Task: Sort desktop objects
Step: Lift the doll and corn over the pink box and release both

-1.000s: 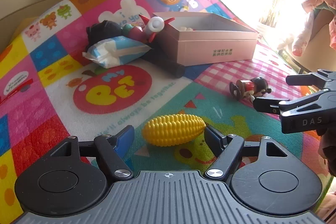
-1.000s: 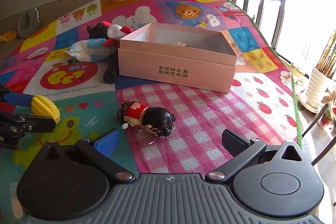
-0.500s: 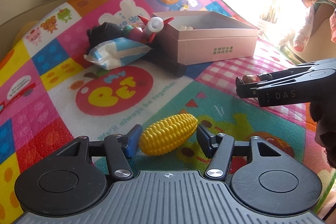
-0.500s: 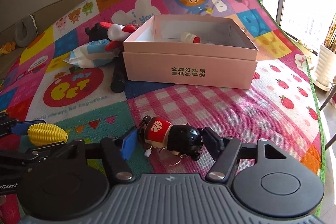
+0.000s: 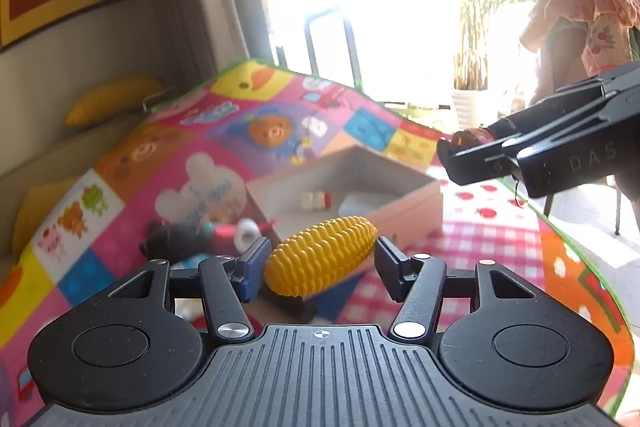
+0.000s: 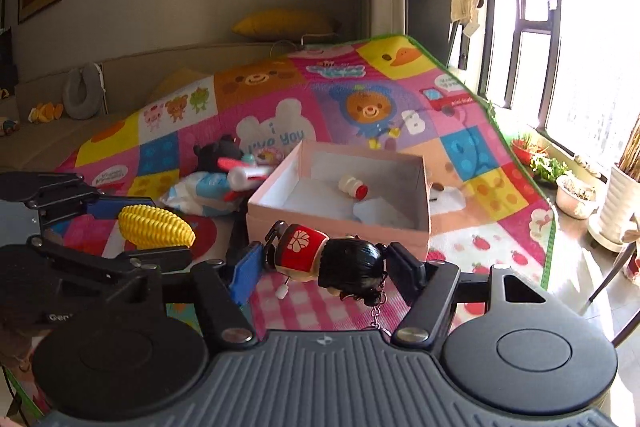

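Note:
My left gripper (image 5: 318, 263) is shut on a yellow toy corn cob (image 5: 320, 261), held tilted in the air above the mat. The same corn cob (image 6: 154, 227) shows at the left of the right wrist view, clamped by the left gripper (image 6: 132, 227). My right gripper (image 6: 326, 267) is shut on a small doll keychain (image 6: 324, 259) with a red body and black hair, lying sideways between the pads, its chain dangling. In the left wrist view the right gripper (image 5: 452, 157) holds the doll (image 5: 472, 137) at the right. Ahead lies an open pink box (image 6: 340, 227) with a small white bottle (image 6: 352, 185) inside.
A colourful cartoon play mat (image 6: 360, 107) covers the surface. Left of the box lie a wipes pack (image 6: 200, 189), a black plush toy (image 6: 218, 151) and a red-and-white toy (image 6: 244, 173). Potted plants (image 6: 576, 195) stand by the window at the right.
Both grippers closed, the left on the corn cob and the right on the doll, then lifted them off the mat. Both views now look from higher, into the box.

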Available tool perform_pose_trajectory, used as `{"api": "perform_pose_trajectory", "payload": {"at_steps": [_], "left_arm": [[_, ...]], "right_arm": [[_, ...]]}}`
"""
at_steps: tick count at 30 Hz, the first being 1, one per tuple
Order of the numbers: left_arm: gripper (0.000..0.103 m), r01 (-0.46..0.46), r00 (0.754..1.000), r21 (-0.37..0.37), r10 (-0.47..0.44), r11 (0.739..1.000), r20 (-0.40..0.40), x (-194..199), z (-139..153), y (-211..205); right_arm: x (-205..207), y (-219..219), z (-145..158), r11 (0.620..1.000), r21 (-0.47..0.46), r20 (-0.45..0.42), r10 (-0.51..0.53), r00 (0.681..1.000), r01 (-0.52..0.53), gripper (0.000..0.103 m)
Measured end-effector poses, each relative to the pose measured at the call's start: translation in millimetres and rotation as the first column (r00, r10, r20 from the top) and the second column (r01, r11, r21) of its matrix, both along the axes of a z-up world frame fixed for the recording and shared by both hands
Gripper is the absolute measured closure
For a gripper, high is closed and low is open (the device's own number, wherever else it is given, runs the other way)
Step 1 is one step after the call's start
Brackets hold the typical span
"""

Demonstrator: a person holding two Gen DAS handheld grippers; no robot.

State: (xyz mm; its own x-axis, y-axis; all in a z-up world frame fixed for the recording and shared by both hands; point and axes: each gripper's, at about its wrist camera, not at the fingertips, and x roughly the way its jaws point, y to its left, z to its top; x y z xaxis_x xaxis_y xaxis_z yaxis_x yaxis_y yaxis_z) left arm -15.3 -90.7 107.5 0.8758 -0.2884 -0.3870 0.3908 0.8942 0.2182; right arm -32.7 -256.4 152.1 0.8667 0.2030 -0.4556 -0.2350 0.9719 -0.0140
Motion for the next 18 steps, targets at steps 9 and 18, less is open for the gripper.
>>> {"api": "perform_pose_trajectory", "payload": {"at_steps": [9,18], "left_arm": [[0.024,-0.012,0.999,-0.030,0.013,0.999,0.040,120,29,-33],[0.001,-0.200,0.972,-0.072,0.189,0.977,-0.142,83,-41,68]], "right_arm": [[131,-21,86,0.994,0.106,0.093,-0.048,0.994,0.038,0.028],[167,0,40,0.997,0.032,0.062,-0.065,0.996,0.063,0.017]]}}
